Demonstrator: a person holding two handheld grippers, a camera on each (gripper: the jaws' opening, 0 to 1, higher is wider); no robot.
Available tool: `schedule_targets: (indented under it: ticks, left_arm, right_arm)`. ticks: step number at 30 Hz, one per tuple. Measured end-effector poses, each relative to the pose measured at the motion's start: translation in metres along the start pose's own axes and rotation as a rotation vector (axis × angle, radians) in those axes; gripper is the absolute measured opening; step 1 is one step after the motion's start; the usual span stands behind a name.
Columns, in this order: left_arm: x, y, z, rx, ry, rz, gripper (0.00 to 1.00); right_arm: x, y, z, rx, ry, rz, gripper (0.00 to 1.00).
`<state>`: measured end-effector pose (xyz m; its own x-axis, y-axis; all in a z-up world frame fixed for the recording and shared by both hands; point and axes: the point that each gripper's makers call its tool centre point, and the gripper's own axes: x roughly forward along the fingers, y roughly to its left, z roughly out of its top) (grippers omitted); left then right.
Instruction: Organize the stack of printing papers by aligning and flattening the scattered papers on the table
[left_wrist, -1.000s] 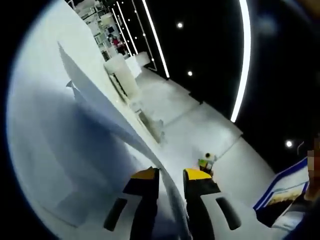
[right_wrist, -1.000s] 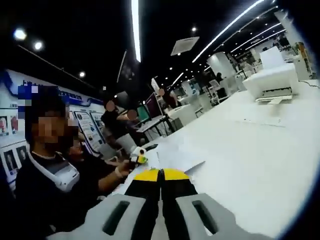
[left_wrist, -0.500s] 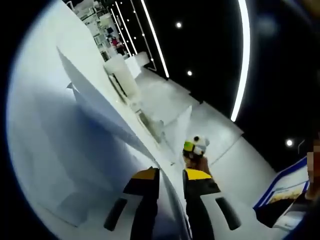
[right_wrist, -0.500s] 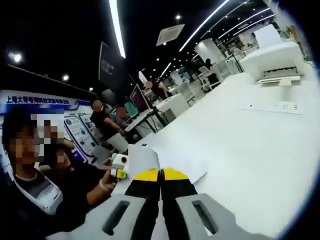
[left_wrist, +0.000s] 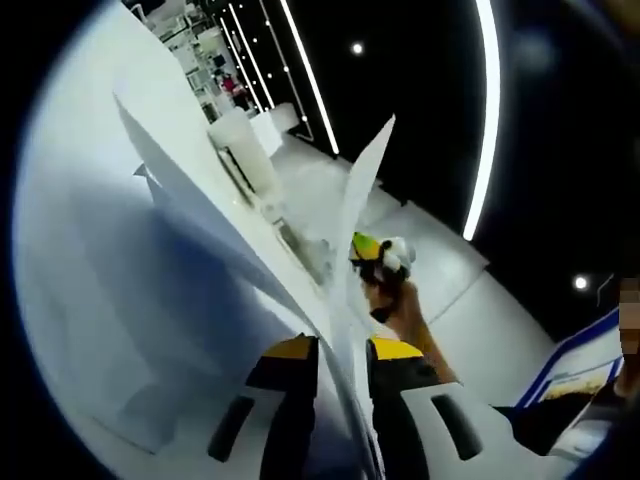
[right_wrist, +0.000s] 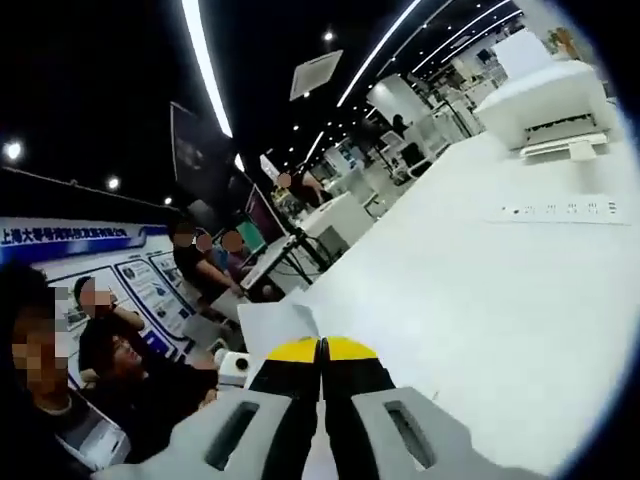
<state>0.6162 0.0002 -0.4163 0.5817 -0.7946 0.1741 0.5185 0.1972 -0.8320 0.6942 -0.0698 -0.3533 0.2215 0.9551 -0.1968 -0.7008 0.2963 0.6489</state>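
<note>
Left tongs (left_wrist: 340, 350) clamped on the paper sheets (left_wrist: 200, 210), held edge-on above the table (left_wrist: 60, 250). Right tongs (right_wrist: 322, 348) pressed together on a sheet's edge (right_wrist: 275, 325) — since a second ago they have lifted that sheet (left_wrist: 362, 190) up beside the bundle. Judgement: gathering proceeds; aligning and flattening remain.

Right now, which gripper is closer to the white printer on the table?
Hard to say. The printer sits far across the table from the right gripper, and also well beyond the left gripper holding paper.
</note>
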Motion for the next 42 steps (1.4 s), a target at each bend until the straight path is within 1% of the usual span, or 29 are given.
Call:
schedule_targets:
  ticks: [3,6,9,10,12,13,14,15,16,17,18,19,20,21,22,23,24,25,26,27,29,31,32,33,35,37,38,41,42]
  left_arm:
    - [0.000,0.001,-0.001,-0.002,0.006,0.005,0.22]
    - [0.000,0.001,-0.002,-0.005,0.015,0.004,0.17]
    - [0.000,0.003,-0.004,0.007,0.026,0.013,0.11]
    - [0.000,0.002,-0.004,0.014,0.027,0.015,0.08]
    - [0.000,0.003,-0.005,0.021,0.030,0.021,0.07]
    - [0.001,0.004,-0.005,0.021,0.031,0.024,0.07]
    - [0.001,0.005,-0.005,0.021,0.033,0.030,0.07]
    - [0.001,0.005,-0.005,0.028,0.033,0.032,0.07]
    - [0.001,0.005,-0.005,0.036,0.033,0.035,0.07]
    - [0.001,0.005,-0.006,0.041,0.034,0.038,0.06]
    - [0.001,0.005,-0.006,0.049,0.034,0.040,0.06]
    - [0.001,0.004,-0.006,0.057,0.033,0.041,0.06]
    - [0.001,0.004,-0.005,0.066,0.026,0.045,0.06]
    - [0.001,0.004,-0.004,0.074,0.022,0.047,0.06]
    - [0.000,0.004,-0.004,0.080,0.020,0.047,0.06]
    - [0.000,0.003,0.000,0.091,0.002,0.047,0.06]
    - [-0.001,0.003,0.003,0.090,-0.010,0.046,0.06]
    - [-0.001,0.000,0.007,0.084,-0.030,0.034,0.06]
    - [-0.002,-0.004,0.013,0.083,-0.061,0.015,0.06]
    - [-0.003,-0.005,0.017,0.074,-0.077,0.004,0.06]
    - [-0.009,-0.007,0.026,0.055,-0.103,-0.005,0.06]
    - [-0.017,-0.010,0.036,0.054,-0.130,-0.006,0.06]
    - [-0.024,-0.015,0.047,0.094,-0.162,-0.017,0.06]
    - [-0.030,-0.020,0.053,0.094,-0.176,-0.022,0.06]
    - [-0.040,-0.028,0.065,0.104,-0.207,-0.033,0.06]
    - [-0.053,-0.037,0.078,0.111,-0.233,-0.037,0.06]
    - [-0.058,-0.041,0.084,0.114,-0.245,-0.038,0.06]
    - [-0.074,-0.054,0.098,0.136,-0.269,-0.034,0.06]
    - [-0.079,-0.058,0.104,0.148,-0.279,-0.030,0.06]
  right_arm:
    - [0.007,0.005,-0.004,-0.008,-0.003,0.011,0.00]
    - [0.014,0.005,-0.008,-0.006,0.010,0.012,0.00]
    - [0.012,0.006,-0.013,-0.017,0.015,0.018,0.00]
    - [0.013,-0.001,-0.004,-0.024,0.018,0.017,0.00]
    - [0.011,-0.005,0.005,-0.043,0.007,0.026,0.00]
    - [0.010,-0.006,0.008,-0.045,0.001,0.026,0.00]
    - [0.010,-0.002,0.006,-0.049,-0.003,0.028,0.00]
    - [0.009,0.002,0.006,-0.063,-0.010,0.037,0.00]
    - [0.008,0.000,0.012,-0.079,-0.020,0.039,0.00]
    - [0.008,0.000,0.014,-0.092,-0.025,0.047,0.00]
    - [0.008,0.003,0.018,-0.127,-0.043,0.061,0.01]
    - [0.008,0.004,0.021,-0.149,-0.060,0.063,0.04]
    - [0.007,0.002,0.027,-0.173,-0.078,0.062,0.08]
    - [0.006,0.000,0.033,-0.219,-0.091,0.062,0.11]
    - [0.005,0.002,0.033,-0.277,-0.106,0.056,0.16]
    - [0.003,0.002,0.030,-0.311,-0.119,0.032,0.24]
    - [0.001,0.001,0.027,-0.328,-0.129,0.008,0.27]
    - [-0.003,0.001,0.023,-0.345,-0.134,-0.010,0.26]
    - [-0.007,-0.001,0.018,-0.382,-0.135,-0.032,0.24]
    - [-0.012,-0.006,0.014,-0.416,-0.136,-0.063,0.25]
    - [-0.026,-0.018,0.007,-0.460,-0.137,-0.137,0.31]
    - [-0.036,-0.028,0.004,-0.451,-0.140,-0.174,0.35]
    - [-0.041,-0.031,0.001,-0.455,-0.149,-0.182,0.41]
    - [-0.045,-0.033,-0.004,-0.464,-0.153,-0.186,0.45]
    - [-0.054,-0.043,-0.008,-0.480,-0.167,-0.224,0.48]
    - [-0.060,-0.055,-0.016,-0.475,-0.164,-0.246,0.47]
    - [-0.061,-0.060,-0.019,-0.456,-0.166,-0.255,0.46]
    - [-0.060,-0.074,-0.037,-0.327,-0.149,-0.257,0.45]
    - [-0.058,-0.076,-0.043,-0.318,-0.139,-0.257,0.44]
